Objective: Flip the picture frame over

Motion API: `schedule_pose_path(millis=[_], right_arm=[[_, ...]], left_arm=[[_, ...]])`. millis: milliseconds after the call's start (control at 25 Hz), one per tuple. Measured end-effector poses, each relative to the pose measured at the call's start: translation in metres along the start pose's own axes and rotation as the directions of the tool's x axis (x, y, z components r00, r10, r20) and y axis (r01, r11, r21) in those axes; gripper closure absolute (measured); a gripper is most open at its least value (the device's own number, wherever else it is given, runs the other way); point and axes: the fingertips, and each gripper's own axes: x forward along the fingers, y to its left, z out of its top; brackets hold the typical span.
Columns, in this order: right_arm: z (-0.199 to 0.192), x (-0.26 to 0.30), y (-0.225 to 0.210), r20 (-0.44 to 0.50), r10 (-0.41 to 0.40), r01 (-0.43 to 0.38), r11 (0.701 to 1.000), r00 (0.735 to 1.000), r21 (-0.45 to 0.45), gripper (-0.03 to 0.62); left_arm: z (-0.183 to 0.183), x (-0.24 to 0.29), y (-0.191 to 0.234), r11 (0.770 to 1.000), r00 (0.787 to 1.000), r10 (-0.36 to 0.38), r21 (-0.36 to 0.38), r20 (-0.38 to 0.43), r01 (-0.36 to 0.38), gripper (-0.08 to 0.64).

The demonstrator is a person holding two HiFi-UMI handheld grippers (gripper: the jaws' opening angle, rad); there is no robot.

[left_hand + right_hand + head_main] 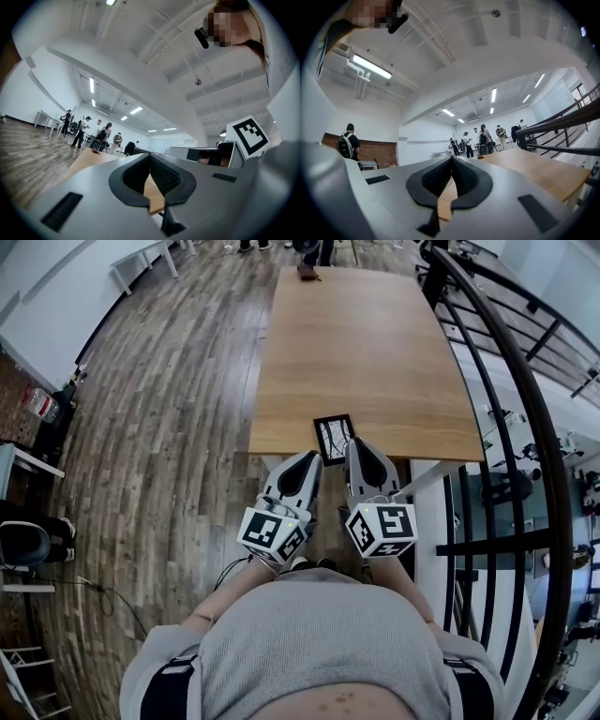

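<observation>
Picture frame [334,437] lies flat at the near edge of the wooden table [375,352], just beyond both gripper tips. Left gripper [310,458] and right gripper [360,444], side by side: jaws clenched together, nothing between them.

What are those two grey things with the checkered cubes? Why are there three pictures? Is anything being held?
A person holds grey tongs in each hand: the left tongs and the right tongs; the cubes are part of them. The head view comes from a camera on the person's head, looking down. The two gripper views come from small cameras riding on the tongs, looking along them. On the wooden table, by its near edge, lies a picture frame. Both tongs are closed, close to the frame, and hold nothing.
</observation>
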Motion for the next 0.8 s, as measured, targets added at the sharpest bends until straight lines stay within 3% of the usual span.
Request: schedule_pose_path(millis=[160, 520, 800], right_arm=[[-0.002, -0.003, 0.003, -0.002, -0.003, 0.003, 0.998, 1.000, -0.057, 0.575], [-0.006, -0.006, 0.003, 0.002, -0.004, 0.005, 1.000, 1.000, -0.017, 0.575], [-0.005, -0.015, 0.002, -0.005, -0.002, 0.002, 0.999, 1.000, -0.037, 0.575]], left_arm=[[-0.001, -0.002, -0.005, 1.000, 1.000, -0.012, 0.004, -0.004, 0.012, 0.554], [-0.003, -0.002, -0.004, 1.000, 1.000, -0.017, -0.006, -0.003, 0.017, 0.554], [-0.004, -0.002, -0.015, 1.000, 1.000, -0.026, -0.007, -0.001, 0.026, 0.554]])
